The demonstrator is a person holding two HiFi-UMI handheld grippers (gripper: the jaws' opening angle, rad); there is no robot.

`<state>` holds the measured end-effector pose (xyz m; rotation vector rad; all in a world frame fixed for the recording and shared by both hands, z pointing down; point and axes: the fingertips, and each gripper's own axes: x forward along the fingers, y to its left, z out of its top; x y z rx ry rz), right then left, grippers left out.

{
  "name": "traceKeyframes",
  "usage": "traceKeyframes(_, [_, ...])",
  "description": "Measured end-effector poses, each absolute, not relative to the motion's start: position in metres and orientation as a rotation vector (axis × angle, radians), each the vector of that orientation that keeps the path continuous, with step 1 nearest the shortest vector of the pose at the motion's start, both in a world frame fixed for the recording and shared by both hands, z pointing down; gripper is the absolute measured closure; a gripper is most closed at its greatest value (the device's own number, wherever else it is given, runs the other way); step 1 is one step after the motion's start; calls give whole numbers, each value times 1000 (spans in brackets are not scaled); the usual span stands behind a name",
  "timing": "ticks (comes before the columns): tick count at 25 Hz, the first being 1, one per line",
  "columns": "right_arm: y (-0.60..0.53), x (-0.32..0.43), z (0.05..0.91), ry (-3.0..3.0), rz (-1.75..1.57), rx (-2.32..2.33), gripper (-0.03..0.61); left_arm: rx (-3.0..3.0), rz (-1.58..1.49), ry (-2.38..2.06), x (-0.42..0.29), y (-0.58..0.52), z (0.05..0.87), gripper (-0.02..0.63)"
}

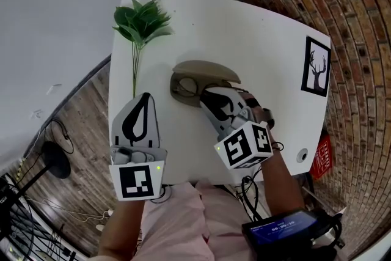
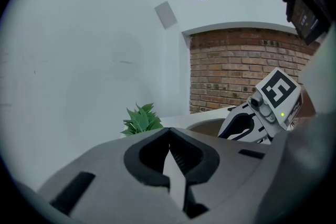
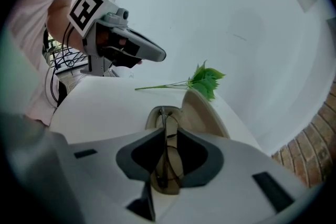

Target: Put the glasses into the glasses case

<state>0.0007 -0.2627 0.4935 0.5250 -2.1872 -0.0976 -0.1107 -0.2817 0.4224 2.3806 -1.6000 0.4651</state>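
Note:
An open tan glasses case (image 1: 208, 70) lies mid-table with its lid raised at the far side. The dark-framed glasses (image 1: 188, 86) rest in its hollow. My right gripper (image 1: 206, 99) reaches into the case from the near right. In the right gripper view its jaws (image 3: 170, 131) stand close together with the glasses (image 3: 171, 168) in the narrow gap, down inside the case (image 3: 202, 107). My left gripper (image 1: 145, 98) hovers left of the case, shut and empty. In the left gripper view its tips (image 2: 169, 134) meet with nothing between them.
A green leafy sprig (image 1: 142, 22) lies at the far left of the white table (image 1: 256, 40). A framed deer picture (image 1: 316, 66) sits at the right edge. Brick floor lies to the right and wooden floor with cables to the left.

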Motion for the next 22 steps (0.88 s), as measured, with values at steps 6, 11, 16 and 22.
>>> traceKeyframes(6, [-266, 6, 455, -2224, -125, 653, 502, 2422, 421, -1623, -104, -277, 403, 605])
traceKeyframes(11, [-258, 19, 375, -2407, -127, 944, 529, 2506, 331, -1683, -89, -256, 345, 606])
traceKeyframes(16, [-235, 41, 308, -2501, -108, 1237, 572, 2603, 240, -1745, -72, -229, 286, 606])
traceKeyframes(22, [-193, 58, 258, -2588, -129, 1409, 572, 2707, 205, -1828, -53, -196, 234, 606])
